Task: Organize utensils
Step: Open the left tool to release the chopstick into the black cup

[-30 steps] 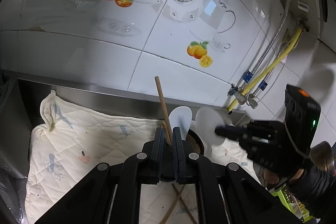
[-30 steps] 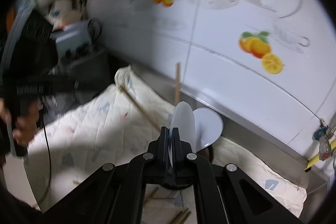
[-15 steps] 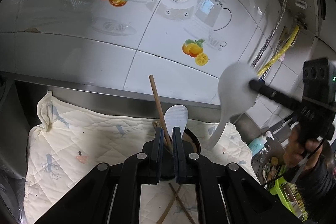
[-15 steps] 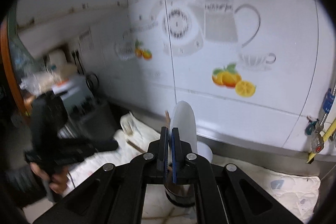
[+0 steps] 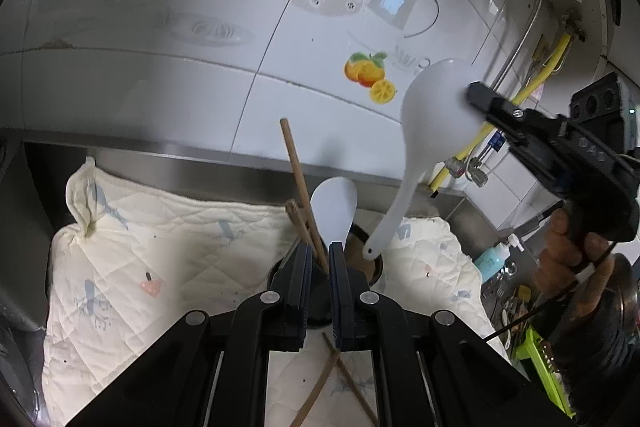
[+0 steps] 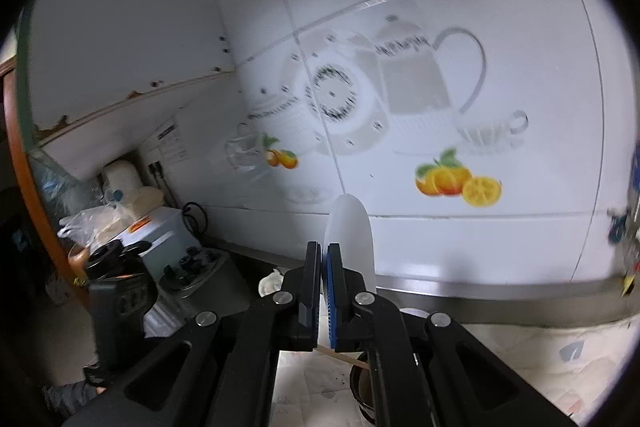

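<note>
A dark round utensil holder stands on the cloth with a white rice paddle and wooden chopsticks in it. My left gripper is shut on the holder's near rim. A white soup spoon hangs bowl-up at the right, and my right gripper is shut on the edge of its bowl. The spoon's handle tip sits just over the holder's mouth. In the right wrist view the spoon shows edge-on beside the shut right gripper, with the holder below.
A cream quilted cloth covers the counter, with two loose chopsticks crossed near me. A tiled wall and steel ledge stand behind. Pipes and a yellow hose run at the right, and appliances stand at the counter's far end.
The right gripper has lifted the white spoon up and to the right and rolled, so its handle now hangs down over the holder. The left gripper has stayed on the holder.
</note>
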`<state>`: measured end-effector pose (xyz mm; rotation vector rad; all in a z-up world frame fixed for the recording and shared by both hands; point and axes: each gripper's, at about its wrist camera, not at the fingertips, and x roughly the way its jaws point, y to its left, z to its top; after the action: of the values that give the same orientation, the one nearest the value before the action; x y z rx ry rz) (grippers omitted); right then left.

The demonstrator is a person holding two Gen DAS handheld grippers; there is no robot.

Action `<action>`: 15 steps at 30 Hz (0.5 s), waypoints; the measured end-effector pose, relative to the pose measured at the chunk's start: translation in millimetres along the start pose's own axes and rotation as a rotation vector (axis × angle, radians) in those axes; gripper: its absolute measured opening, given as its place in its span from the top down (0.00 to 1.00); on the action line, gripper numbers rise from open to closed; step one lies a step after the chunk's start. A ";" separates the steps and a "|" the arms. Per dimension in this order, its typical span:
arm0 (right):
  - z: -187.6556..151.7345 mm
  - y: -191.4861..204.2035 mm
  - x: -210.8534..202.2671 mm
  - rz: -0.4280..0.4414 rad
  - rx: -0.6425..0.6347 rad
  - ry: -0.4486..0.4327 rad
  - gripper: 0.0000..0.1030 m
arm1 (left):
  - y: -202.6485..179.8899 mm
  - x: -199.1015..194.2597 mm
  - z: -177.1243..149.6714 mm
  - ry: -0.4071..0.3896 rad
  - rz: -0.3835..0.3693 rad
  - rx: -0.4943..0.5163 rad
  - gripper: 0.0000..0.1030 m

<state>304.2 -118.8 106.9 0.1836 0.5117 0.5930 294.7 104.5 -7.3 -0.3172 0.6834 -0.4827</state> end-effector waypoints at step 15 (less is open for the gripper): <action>-42.4 -31.7 21.9 -0.178 0.035 0.144 0.93 | -8.1 20.2 -22.6 0.114 0.007 0.046 0.90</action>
<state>313.5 -131.2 51.8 0.1273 0.6709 0.4249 290.6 84.3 -31.0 -0.2449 0.7823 -0.5116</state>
